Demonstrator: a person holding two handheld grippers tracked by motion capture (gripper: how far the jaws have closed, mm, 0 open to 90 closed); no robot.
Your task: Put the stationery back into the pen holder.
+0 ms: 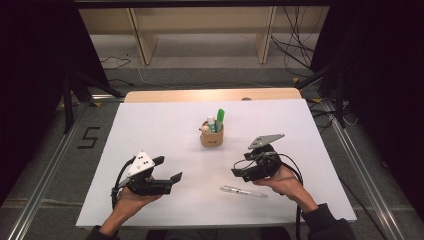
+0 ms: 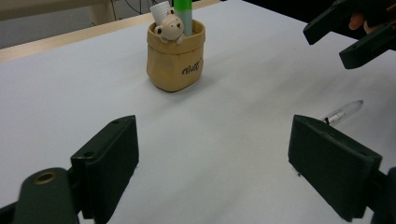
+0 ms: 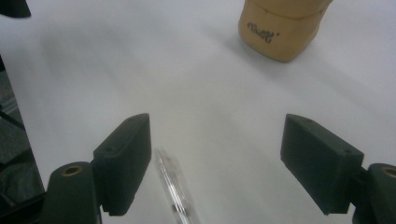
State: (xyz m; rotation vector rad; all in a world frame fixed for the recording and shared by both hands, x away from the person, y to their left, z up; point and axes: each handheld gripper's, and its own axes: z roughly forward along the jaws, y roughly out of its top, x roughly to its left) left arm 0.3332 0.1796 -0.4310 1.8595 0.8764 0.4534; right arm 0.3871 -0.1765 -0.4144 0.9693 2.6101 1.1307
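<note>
A clear pen (image 1: 243, 191) lies flat on the white table (image 1: 165, 125), near its front edge. My right gripper (image 1: 241, 167) hovers just above and behind the pen, open and empty. In the right gripper view the pen (image 3: 175, 191) lies below, close to the left jaw of the right gripper (image 3: 219, 158), not between pads. A tan pen holder (image 1: 212, 136) stands mid-table with a green marker (image 1: 220, 117) and a white pen in it. My left gripper (image 1: 168, 169) rests open at the front left, empty, and in its own view the left gripper (image 2: 219, 163) faces the holder (image 2: 175, 56).
A small bear figure (image 2: 169, 30) sits on the holder's rim. In the left gripper view the pen (image 2: 343, 113) lies at the right, with the right gripper's jaws above it. A wooden edge (image 1: 210, 95) runs behind the table; dark stands and cables flank it.
</note>
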